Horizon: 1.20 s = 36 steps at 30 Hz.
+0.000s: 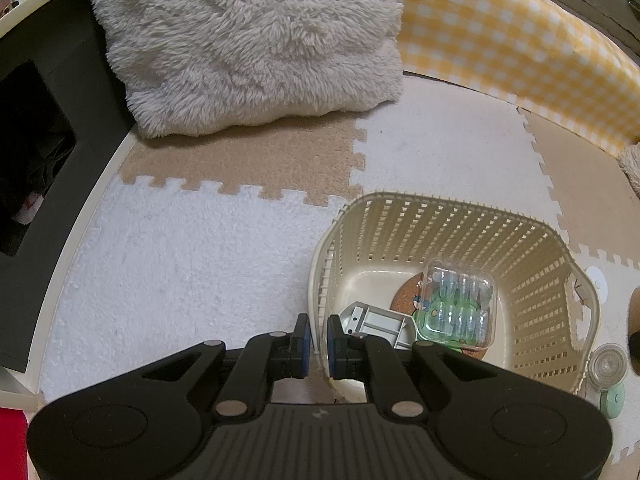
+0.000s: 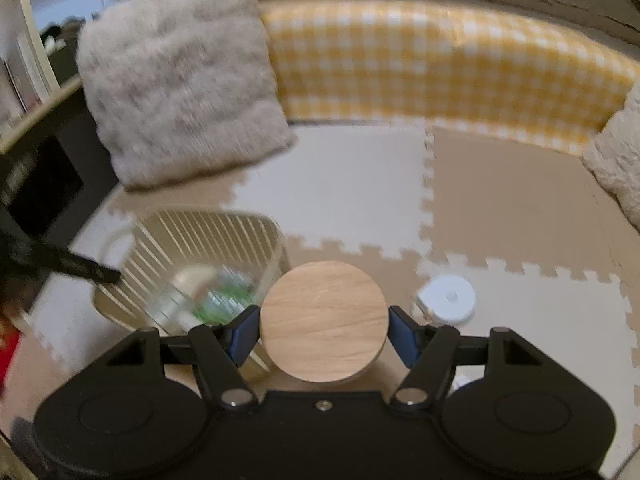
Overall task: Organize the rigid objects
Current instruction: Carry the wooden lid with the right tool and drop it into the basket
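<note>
Basket rim is what the left gripper (image 1: 318, 330) has hold of: its blue pads are nearly together, pinching the near-left edge of the cream slotted basket (image 1: 452, 216), one finger outside the wall and one inside. To the left of that grip the white and tan puzzle-edged floor mat (image 1: 172, 264) lies bare as far as a pale border strip and a dark cabinet (image 1: 36, 128). Behind the open mat a shaggy grey cushion (image 1: 248, 40) leans, and right of it runs a yellow checked bumper (image 1: 520, 56). Inside the basket, from left to right, sit a grey plastic bracket (image 1: 376, 322), a cork coaster (image 1: 408, 296) with a printed picture, and a clear case of small blue pieces (image 1: 460, 304) lying over the coaster. Just outside the basket's right wall, on the mat, are a clear round lid (image 1: 608, 366) and a small mint-green piece (image 1: 614, 400).

In the right wrist view, which is blurred on its left side, the basket (image 2: 200, 240) lies left of and beyond the right gripper (image 2: 324, 330). Those jaws stand wide, pads pressed on opposite edges of a round wooden disc (image 2: 324, 320) carried clear above the mat. Just right of the disc a white round container (image 2: 450, 296) rests on the floor. Beyond it tan and white tiles (image 2: 520, 208) stretch open up to the checked bumper (image 2: 440, 68) and a second fluffy cushion (image 2: 620, 160) at the far right edge
</note>
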Motion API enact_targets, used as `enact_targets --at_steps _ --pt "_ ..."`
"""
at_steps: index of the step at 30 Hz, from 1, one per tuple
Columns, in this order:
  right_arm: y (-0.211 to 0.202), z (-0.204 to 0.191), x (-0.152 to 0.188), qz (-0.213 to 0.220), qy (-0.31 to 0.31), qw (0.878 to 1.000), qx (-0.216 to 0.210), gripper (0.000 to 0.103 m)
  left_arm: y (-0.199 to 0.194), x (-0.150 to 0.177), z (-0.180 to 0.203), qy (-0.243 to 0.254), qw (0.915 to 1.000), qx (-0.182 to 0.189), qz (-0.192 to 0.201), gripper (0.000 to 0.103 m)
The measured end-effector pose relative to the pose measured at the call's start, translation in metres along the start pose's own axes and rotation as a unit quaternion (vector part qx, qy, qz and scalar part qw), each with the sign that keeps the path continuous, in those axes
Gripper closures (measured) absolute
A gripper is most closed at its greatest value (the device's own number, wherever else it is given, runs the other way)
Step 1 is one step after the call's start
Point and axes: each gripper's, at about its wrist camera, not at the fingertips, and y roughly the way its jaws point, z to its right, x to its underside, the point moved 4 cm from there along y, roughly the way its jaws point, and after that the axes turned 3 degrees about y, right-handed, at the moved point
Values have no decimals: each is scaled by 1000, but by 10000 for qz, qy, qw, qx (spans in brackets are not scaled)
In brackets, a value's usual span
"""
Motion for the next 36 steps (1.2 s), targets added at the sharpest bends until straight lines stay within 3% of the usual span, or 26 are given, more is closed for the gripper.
enact_targets --at_steps 5,10,27,36 --pt "-5 -22 -15 249 75 9992 -303 34 0 0 0 -10 10000 9 -1 94" --pt "9 -46 -19 202 -56 9989 -426 34 -1 0 -1 -20 10000 25 -5 94" --pt "90 -117 7 -635 -602 9948 -522 34 0 -1 -4 -138 9998 137 -33 94" --pt "112 -131 10 -941 -328 9928 -669 34 0 -1 -4 -147 9998 145 -37 94"
